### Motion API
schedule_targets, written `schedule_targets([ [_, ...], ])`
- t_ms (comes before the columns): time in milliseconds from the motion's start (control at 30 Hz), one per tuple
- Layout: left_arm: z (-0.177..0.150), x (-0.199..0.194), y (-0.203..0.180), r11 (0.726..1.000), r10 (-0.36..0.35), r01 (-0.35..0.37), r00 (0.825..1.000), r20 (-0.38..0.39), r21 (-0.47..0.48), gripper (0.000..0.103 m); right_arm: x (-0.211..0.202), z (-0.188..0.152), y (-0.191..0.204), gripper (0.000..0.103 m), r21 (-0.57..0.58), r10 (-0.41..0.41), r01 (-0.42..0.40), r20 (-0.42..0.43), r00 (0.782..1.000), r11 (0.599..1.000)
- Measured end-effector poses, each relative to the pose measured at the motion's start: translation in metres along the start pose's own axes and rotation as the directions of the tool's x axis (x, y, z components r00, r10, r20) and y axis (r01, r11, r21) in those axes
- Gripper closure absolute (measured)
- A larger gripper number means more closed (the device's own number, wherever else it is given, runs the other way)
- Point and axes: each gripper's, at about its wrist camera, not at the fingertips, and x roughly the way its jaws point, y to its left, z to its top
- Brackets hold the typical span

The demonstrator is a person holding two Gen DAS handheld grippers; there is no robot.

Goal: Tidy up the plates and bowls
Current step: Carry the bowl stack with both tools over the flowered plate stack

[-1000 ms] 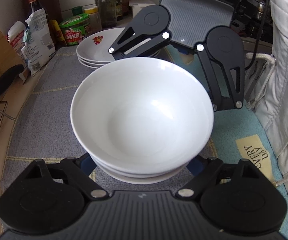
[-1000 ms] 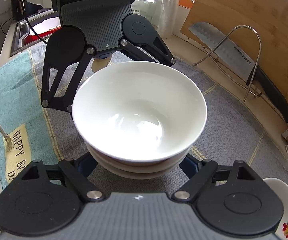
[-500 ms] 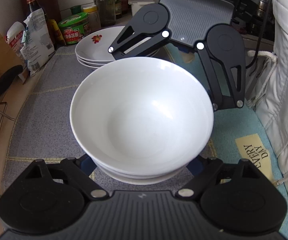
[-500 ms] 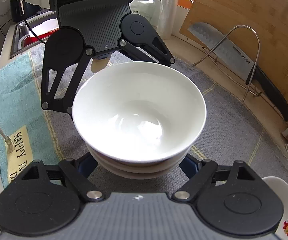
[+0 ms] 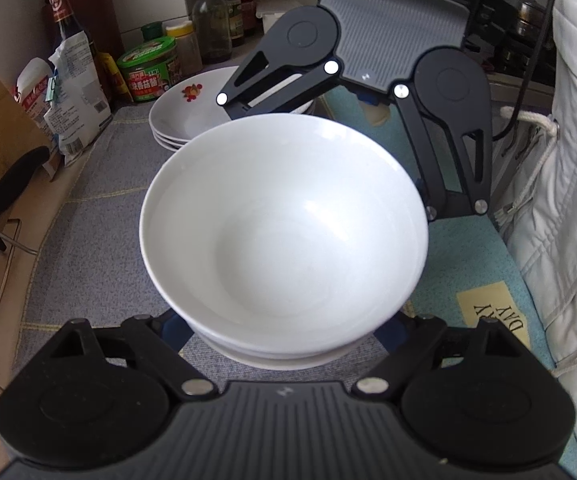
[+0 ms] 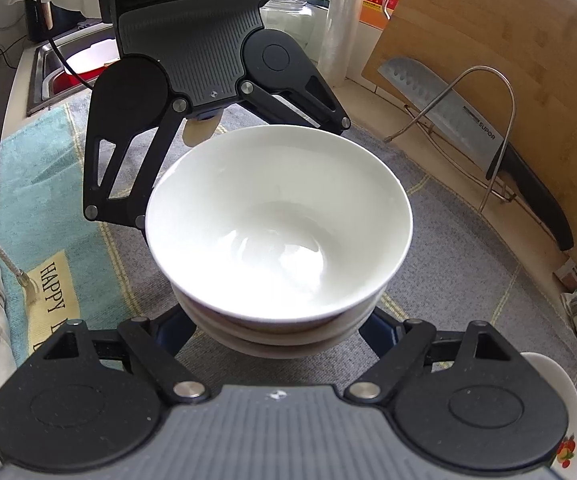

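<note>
Stack of nested white ceramic bowls, top bowl empty, on grey woven mat; left gripper and right gripper each clamp the stack's base. Stack of white floral plates, empty, at mat's far edge.

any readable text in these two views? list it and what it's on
"SUPOR": knife blade on the wire rack.
"HAPPY": yellow patch on the teal towel; rest cut off.
"DAY": same patch, upside down, left view.
Green tub, packets, bottle labels: too small or blurred.

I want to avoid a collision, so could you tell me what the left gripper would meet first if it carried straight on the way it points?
Most likely the stack of white bowls, sitting between the left gripper fingers; the right gripper is behind it.
</note>
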Motion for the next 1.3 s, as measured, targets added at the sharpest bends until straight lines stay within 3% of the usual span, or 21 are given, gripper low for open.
schedule_targets([
  [467, 0.029, -0.007, -0.031, 0.993, 0.085, -0.086, 0.996, -0.023, -0.081, 0.014, -0.032, -0.011, -0.002, 0.013, -0.103, 0.06, -0.057, 0.031, 0.998, 0.993],
  [867, 0.074, -0.009, -0.038, 0.977, 0.165, -0.169, 0.985, -0.048, -0.127, 0.014, -0.063, -0.025, -0.019, 0.013, -0.189, 0.092, -0.08, 0.059, 0.994, 0.979],
  [1300, 0.128, 0.017, -0.028, 0.978, 0.186, -0.188, 0.982, -0.036, -0.086, 0.013, -0.098, -0.054, -0.056, 0.013, -0.191, 0.05, -0.035, 0.072, 0.996, 0.981],
])
